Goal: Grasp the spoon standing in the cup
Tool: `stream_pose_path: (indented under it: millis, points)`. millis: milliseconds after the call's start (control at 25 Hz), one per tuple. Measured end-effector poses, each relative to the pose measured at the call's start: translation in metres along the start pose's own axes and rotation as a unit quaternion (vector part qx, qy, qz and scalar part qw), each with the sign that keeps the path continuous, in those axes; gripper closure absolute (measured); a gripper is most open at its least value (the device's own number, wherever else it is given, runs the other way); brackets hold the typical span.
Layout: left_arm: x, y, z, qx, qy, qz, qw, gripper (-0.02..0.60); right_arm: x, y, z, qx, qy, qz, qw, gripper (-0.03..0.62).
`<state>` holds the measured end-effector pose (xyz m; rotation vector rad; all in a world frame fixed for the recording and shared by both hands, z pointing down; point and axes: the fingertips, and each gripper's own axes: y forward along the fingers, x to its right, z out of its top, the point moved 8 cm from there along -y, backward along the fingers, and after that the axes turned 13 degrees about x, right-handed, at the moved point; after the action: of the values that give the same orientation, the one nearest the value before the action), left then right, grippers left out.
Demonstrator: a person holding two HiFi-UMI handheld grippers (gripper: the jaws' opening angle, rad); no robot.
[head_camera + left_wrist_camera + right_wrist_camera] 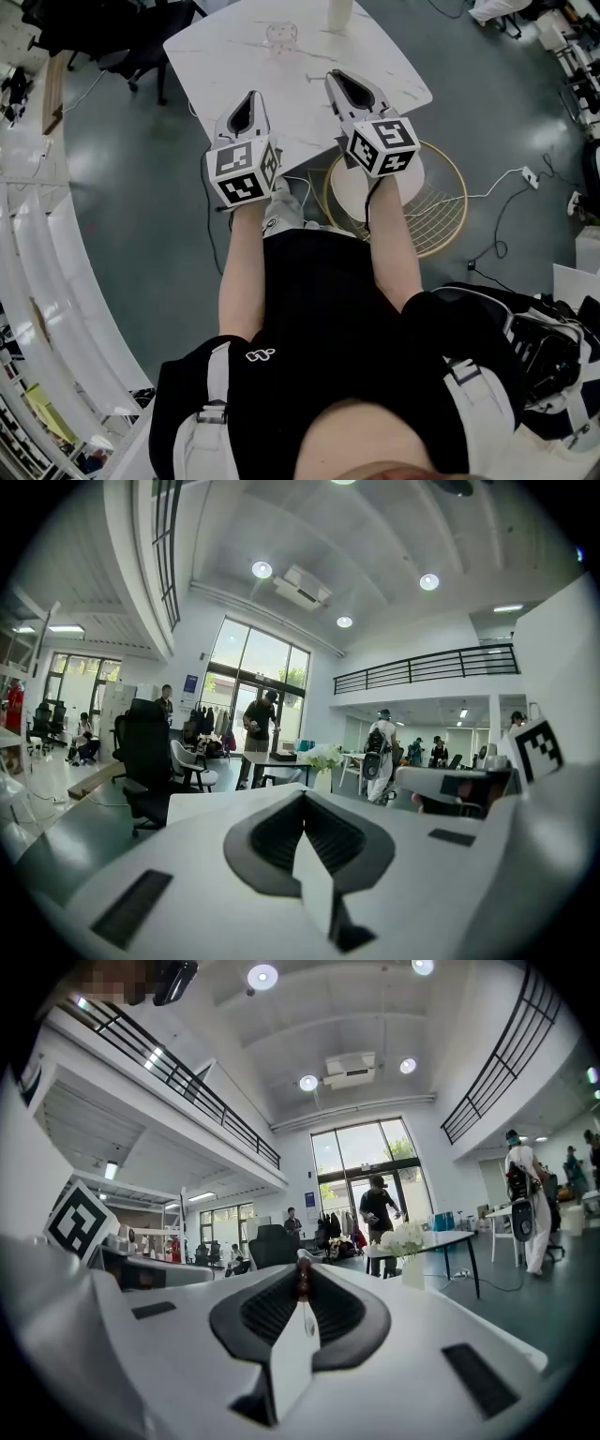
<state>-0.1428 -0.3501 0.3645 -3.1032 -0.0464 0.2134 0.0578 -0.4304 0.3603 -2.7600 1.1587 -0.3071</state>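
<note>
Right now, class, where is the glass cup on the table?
In the head view the glass cup stands at the far end of the white table, left of a white cylinder, beyond the left gripper and right gripper.

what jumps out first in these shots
The left gripper and right gripper, each bearing a black-and-white marker cube, hover over a white table in the head view. A clear glass cup stands near its far edge, beyond both.
</note>
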Motion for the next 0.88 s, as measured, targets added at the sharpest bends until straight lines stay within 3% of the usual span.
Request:
stream_pose_path:
  millis: [480,880]
  points:
    - [0.001,0.018,0.004,0.001,0.002,0.006,1.0,0.568,0.009,0.016,0.001,-0.012,-0.021,0.021,0.999,0.551]
    - [0.001,0.0,0.007,0.003,0.001,0.003,1.0,0.568,-0.006,0.004,0.004,-0.014,-0.026,0.021,0.999,0.551]
